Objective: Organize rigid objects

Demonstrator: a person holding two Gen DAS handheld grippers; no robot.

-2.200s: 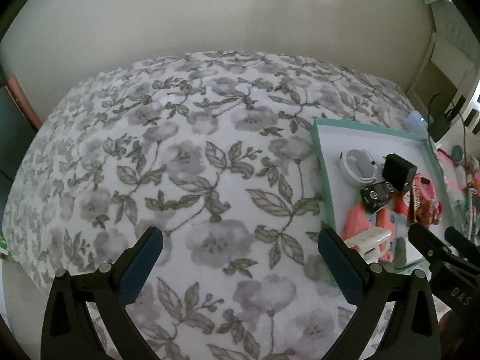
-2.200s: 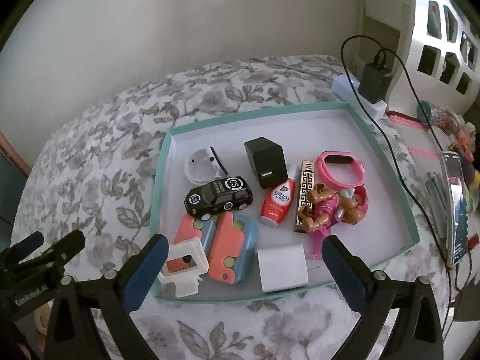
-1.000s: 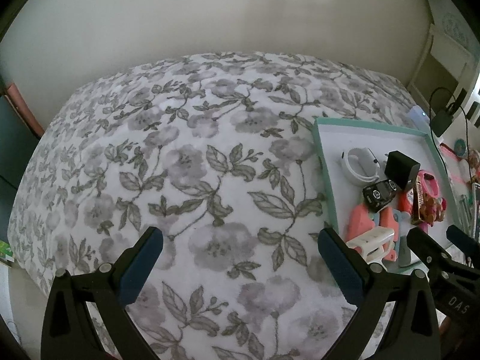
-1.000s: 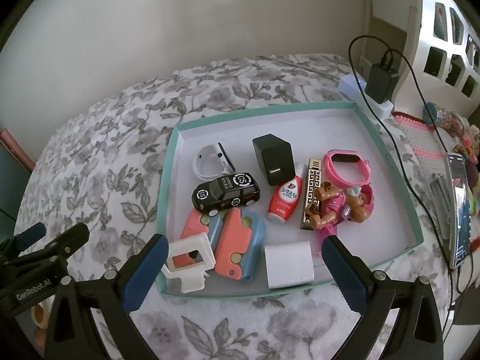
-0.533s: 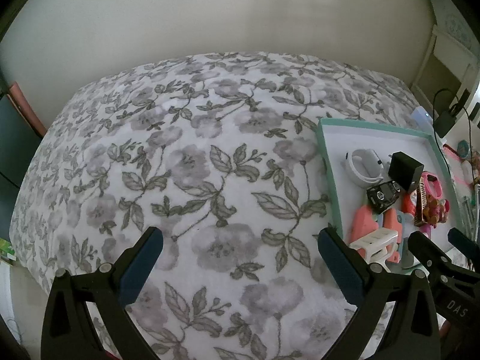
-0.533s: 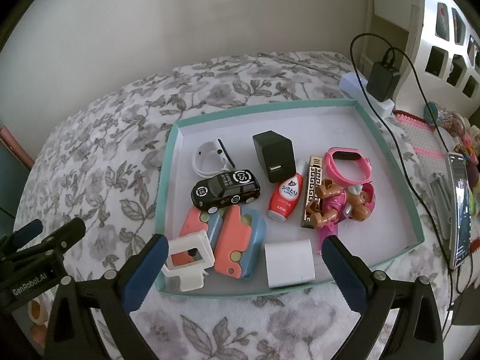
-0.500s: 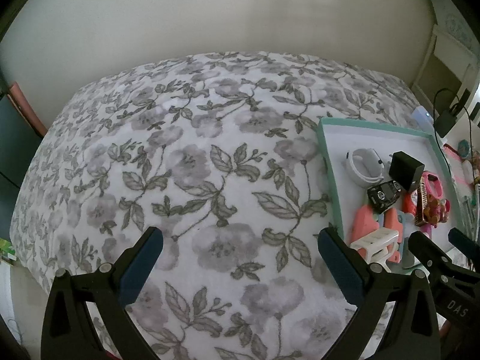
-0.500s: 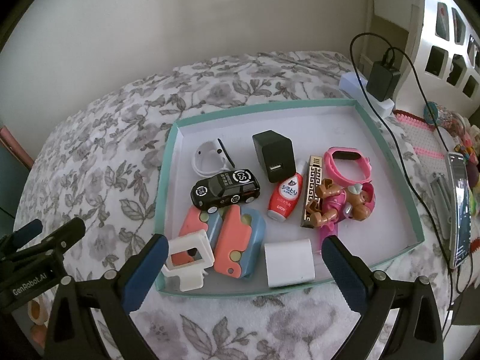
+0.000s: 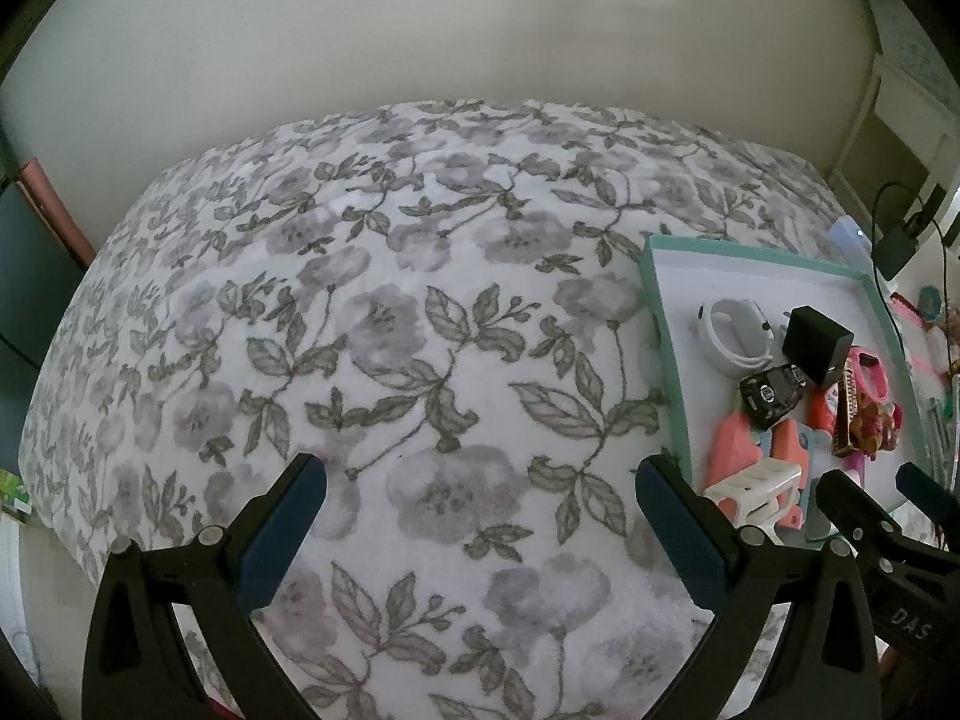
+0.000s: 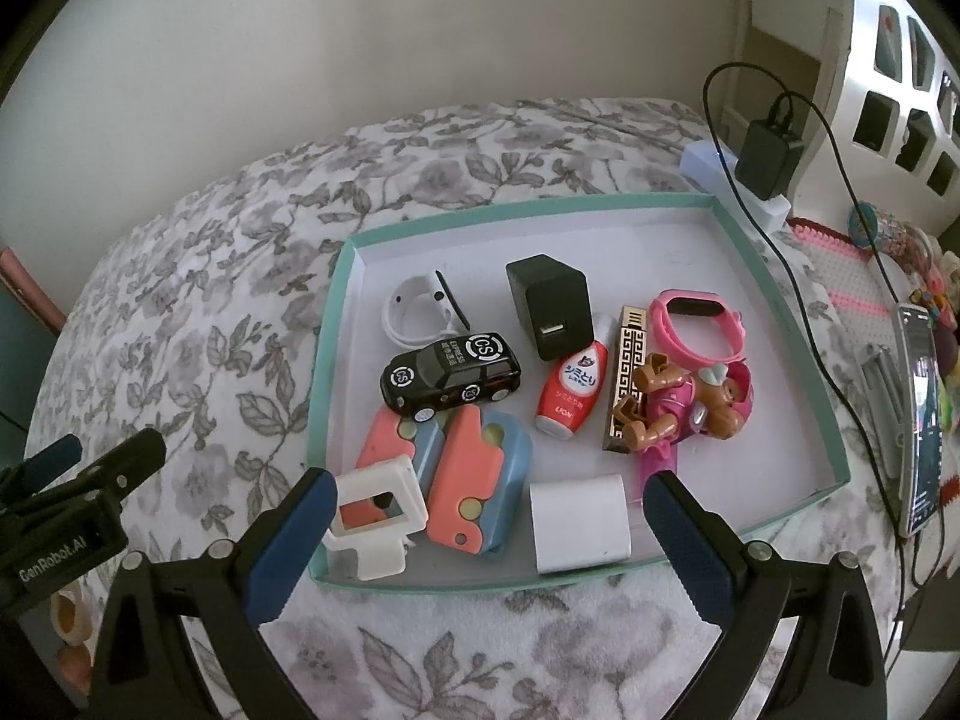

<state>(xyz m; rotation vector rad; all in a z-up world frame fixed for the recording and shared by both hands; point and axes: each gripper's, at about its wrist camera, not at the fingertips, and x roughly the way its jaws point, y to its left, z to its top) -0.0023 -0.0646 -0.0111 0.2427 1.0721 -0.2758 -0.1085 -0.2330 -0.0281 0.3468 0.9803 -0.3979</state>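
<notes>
A teal-rimmed tray [image 10: 339, 300] [image 9: 657, 324] lies on the flowered bedspread. It holds a black toy car [image 10: 450, 375], a black charger cube [image 10: 549, 312], a white band [image 10: 417, 312], a red bottle [image 10: 573, 387], a gold patterned bar [image 10: 627, 372], a pink watch [image 10: 699, 327], a toy pup figure [image 10: 690, 405], two pink-and-blue cases [image 10: 480, 477], a white frame piece [image 10: 375, 516] and a white cube [image 10: 579, 522]. My right gripper [image 10: 486, 489] hangs open above the tray's near edge. My left gripper [image 9: 480, 474] is open over bare bedspread, left of the tray.
A black adapter [image 10: 768, 159] sits plugged into a white power strip [image 10: 708, 165] behind the tray, its cable running down the right side. A phone [image 10: 921, 414] and small toys lie at the far right. A white shelf unit [image 10: 900, 60] stands behind. The wall bounds the bed.
Both grippers have drifted slightly back and up over the last two seconds, so the tray sits a little farther off. Nothing in the tray has moved, and both stay open.
</notes>
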